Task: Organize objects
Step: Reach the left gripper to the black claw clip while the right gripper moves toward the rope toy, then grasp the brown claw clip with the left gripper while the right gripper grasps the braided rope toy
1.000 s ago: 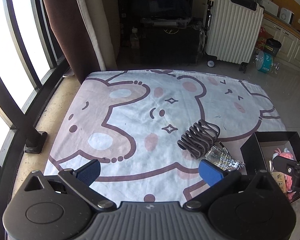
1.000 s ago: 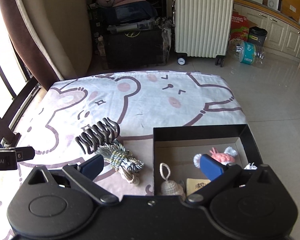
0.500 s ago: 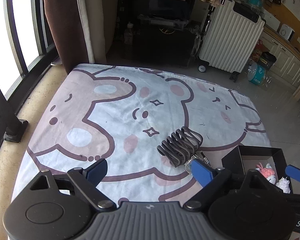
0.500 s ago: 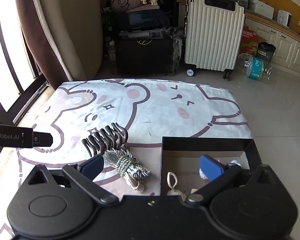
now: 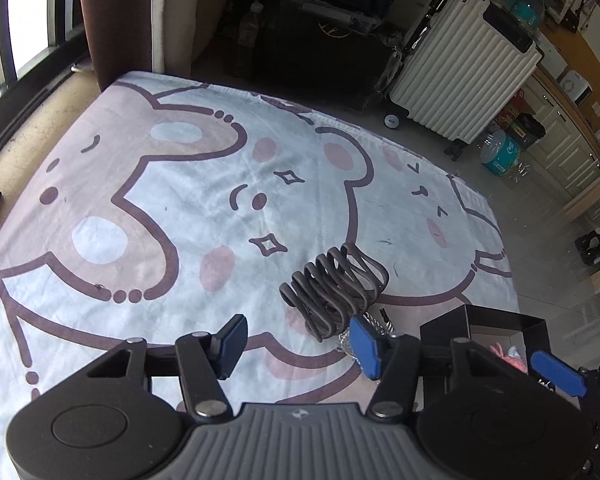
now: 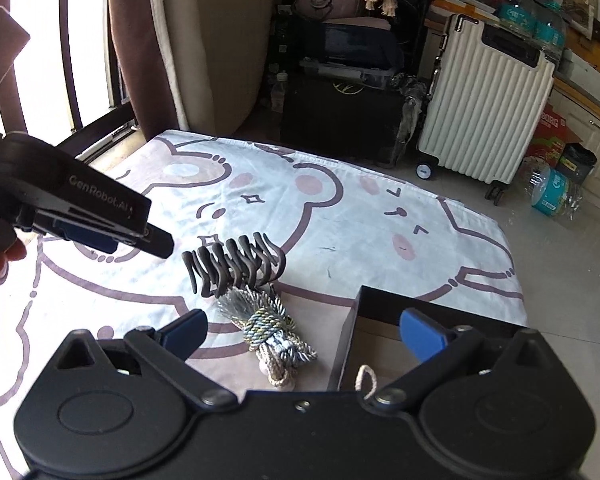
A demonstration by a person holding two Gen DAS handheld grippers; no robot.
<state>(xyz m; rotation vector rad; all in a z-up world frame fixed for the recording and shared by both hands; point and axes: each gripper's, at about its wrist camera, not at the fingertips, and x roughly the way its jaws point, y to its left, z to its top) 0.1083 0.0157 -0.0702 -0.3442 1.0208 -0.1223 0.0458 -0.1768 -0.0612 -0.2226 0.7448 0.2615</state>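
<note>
L tool (image 5: 298, 340) closing, half-open, holds nothing

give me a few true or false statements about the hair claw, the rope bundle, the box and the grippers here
1. The dark hair claw lies on the blanket. True.
2. The rope bundle is inside the black box. False: it lies on the blanket beside the box.
3. The left gripper clamps the claw. False: nothing is between its jaws, which have just been closing.
4. The right gripper is open. True.
</note>
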